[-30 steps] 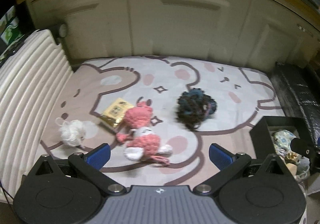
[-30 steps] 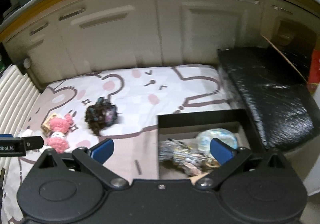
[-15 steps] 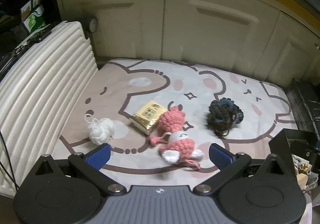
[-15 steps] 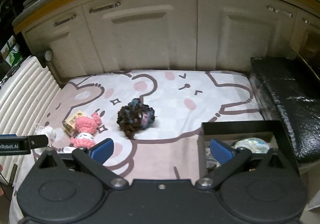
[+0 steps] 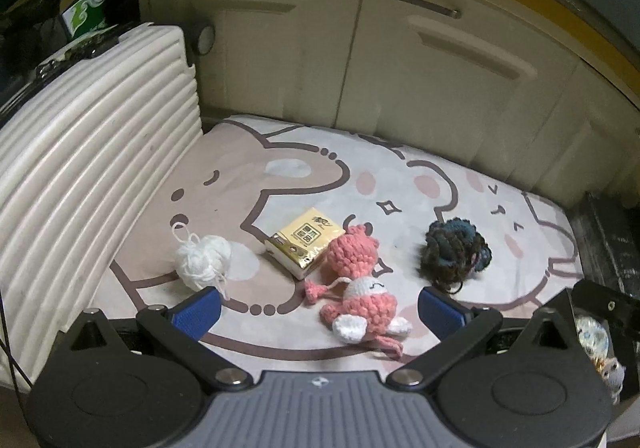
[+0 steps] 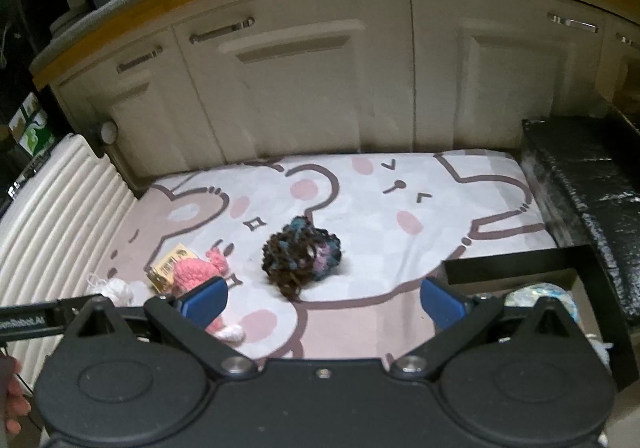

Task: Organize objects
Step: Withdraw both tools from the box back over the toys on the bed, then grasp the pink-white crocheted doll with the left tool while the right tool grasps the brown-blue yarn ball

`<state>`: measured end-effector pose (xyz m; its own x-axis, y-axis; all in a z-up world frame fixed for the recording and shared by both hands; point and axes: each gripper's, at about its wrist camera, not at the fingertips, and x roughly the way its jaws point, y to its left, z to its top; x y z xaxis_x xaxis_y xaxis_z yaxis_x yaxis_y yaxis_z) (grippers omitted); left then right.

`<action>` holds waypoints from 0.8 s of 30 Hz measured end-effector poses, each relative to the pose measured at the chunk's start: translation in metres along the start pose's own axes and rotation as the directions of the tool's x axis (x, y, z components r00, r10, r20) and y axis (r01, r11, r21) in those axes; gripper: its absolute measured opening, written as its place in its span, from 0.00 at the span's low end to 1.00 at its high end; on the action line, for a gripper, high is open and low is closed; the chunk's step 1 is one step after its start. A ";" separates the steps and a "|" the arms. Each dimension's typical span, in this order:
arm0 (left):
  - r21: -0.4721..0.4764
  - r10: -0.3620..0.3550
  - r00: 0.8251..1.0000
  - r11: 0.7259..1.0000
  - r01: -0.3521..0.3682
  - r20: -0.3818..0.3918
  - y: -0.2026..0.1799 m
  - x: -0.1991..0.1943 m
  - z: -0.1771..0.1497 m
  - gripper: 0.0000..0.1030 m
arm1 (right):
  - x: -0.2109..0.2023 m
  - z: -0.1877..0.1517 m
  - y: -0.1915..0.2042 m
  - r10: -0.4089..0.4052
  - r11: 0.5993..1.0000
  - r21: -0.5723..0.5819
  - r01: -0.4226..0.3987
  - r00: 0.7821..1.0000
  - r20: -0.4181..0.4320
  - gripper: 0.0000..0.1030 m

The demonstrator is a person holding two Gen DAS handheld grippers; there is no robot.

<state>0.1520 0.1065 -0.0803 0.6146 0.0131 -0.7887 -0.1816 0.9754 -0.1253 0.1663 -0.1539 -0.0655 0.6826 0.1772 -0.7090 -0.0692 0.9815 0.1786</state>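
Observation:
On the cartoon mat (image 5: 312,175) lie a white yarn ball (image 5: 202,258), a yellow tissue pack (image 5: 306,242), a pink crochet doll (image 5: 360,284) and a dark blue-brown yarn ball (image 5: 454,254). My left gripper (image 5: 320,310) is open and empty, just in front of the doll. My right gripper (image 6: 324,298) is open and empty, in front of the dark yarn ball (image 6: 302,254). The doll (image 6: 196,276) and tissue pack (image 6: 170,266) show at its left. A black box (image 6: 520,268) with several items sits at the right.
A white ribbed suitcase (image 5: 88,151) borders the mat on the left. Cream cabinet doors (image 6: 320,87) stand behind. A black cushioned block (image 6: 588,199) lies at the right. The black box (image 5: 592,332) shows at the left view's right edge.
Both grippers have swung to the left: the objects shifted right in both views, the suitcase came further in, and the box moved toward the right edge. Both stayed open.

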 end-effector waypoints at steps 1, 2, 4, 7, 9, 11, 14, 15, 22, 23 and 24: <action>-0.010 0.003 1.000 1.000 -0.003 -0.004 0.000 0.002 0.001 1.00 | 0.001 0.001 0.001 0.003 1.000 -0.006 -0.003 1.000 0.003 1.00; -0.017 0.004 1.000 1.000 -0.004 -0.008 0.000 0.004 0.001 1.00 | 0.003 0.003 0.003 0.000 1.000 -0.018 0.000 1.000 0.009 1.00; -0.021 0.007 1.000 1.000 -0.007 -0.016 -0.002 0.008 0.003 1.00 | 0.008 0.007 0.007 -0.017 0.999 -0.045 0.017 1.000 0.013 1.00; -0.012 0.011 1.000 1.000 -0.011 -0.018 -0.008 0.016 0.006 0.98 | 0.018 0.019 0.012 -0.044 0.996 -0.080 0.044 0.999 0.000 1.00; -0.004 0.004 1.000 1.000 -0.004 -0.016 -0.013 0.021 0.008 0.93 | 0.024 0.027 0.014 -0.046 0.994 -0.095 0.046 0.999 0.003 1.00; -0.002 0.003 1.000 1.000 -0.003 -0.022 -0.017 0.027 0.010 0.90 | 0.032 0.035 0.017 -0.048 0.992 -0.115 0.048 0.999 0.008 1.00; -0.001 -0.009 0.999 1.000 0.009 -0.041 -0.023 0.039 0.012 0.87 | 0.048 0.045 0.018 -0.048 0.993 -0.106 0.047 0.999 -0.007 1.00; 0.000 -0.011 0.999 1.000 0.011 -0.047 -0.025 0.043 0.013 0.86 | 0.053 0.047 0.018 -0.048 0.994 -0.102 0.046 0.999 -0.015 1.00; -0.007 -0.016 0.994 1.000 0.015 -0.108 -0.033 0.075 0.016 0.77 | 0.096 0.052 0.010 -0.014 0.996 -0.085 0.007 0.996 -0.085 1.00; -0.012 -0.015 0.993 1.000 0.014 -0.118 -0.034 0.079 0.016 0.76 | 0.103 0.052 0.008 -0.008 0.997 -0.075 0.001 0.996 -0.094 1.00; -0.017 -0.017 0.992 1.000 0.015 -0.126 -0.034 0.084 0.016 0.75 | 0.108 0.050 0.006 -0.003 0.998 -0.067 -0.004 0.995 -0.100 1.00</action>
<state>0.2216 0.0781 -0.1324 0.5157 -0.0311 -0.8562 -0.1855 0.9716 -0.1470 0.2764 -0.1327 -0.1068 0.6063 0.1809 -0.7744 -0.1205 0.9834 0.1354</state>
